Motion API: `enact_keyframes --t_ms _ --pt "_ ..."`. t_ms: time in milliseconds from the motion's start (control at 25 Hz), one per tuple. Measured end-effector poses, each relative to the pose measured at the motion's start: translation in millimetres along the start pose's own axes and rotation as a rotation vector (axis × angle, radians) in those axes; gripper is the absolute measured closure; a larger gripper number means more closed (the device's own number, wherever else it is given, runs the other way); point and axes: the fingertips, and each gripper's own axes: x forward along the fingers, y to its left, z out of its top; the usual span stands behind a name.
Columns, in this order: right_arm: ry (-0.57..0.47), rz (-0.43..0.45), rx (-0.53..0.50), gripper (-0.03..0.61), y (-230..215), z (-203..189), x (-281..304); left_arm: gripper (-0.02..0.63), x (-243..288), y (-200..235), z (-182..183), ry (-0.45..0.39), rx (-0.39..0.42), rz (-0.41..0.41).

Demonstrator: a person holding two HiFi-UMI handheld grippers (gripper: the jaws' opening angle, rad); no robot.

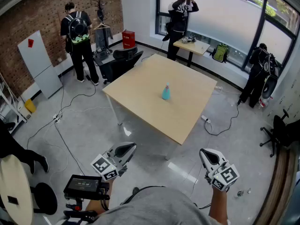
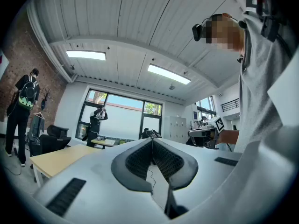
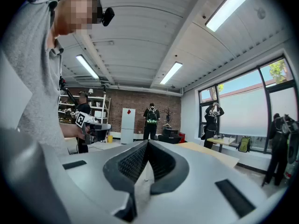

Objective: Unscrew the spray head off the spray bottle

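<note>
The left gripper (image 2: 152,143) and the right gripper (image 3: 146,143) are both clenched on nothing. They are held low in front of the person's body, tips tilted up and forward toward the table (image 1: 140,86) but well short of it. Grey floor (image 1: 150,142) with a loose cable (image 1: 65,139) lies between. The teal spray bottle (image 1: 166,92) stands upright near the table's middle and shows only in the head view. Each gripper view shows the other gripper, ceiling lights (image 2: 86,55) and windows (image 3: 243,111).

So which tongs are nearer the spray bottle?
Left tongs, marginally: near-left of the spray bottle, off the table. Right tongs sit near-right, slightly farther back.
</note>
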Motion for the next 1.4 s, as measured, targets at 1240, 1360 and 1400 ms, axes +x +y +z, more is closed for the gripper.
enact_keyframes --t_ms 1240,1360,1400 --pt "-0.049 -0.076 0.024 0.574 18 0 73 0.607 -34 68 -9 -0.002 -0.024 -0.053" --pt "-0.047 -0.093 0.037 0.574 17 0 101 0.607 -28 99 -16 0.001 -0.038 -0.079" --pt "-0.039 -0.093 0.043 0.574 18 -2 103 0.607 -26 102 -19 0.004 -0.046 -0.085"
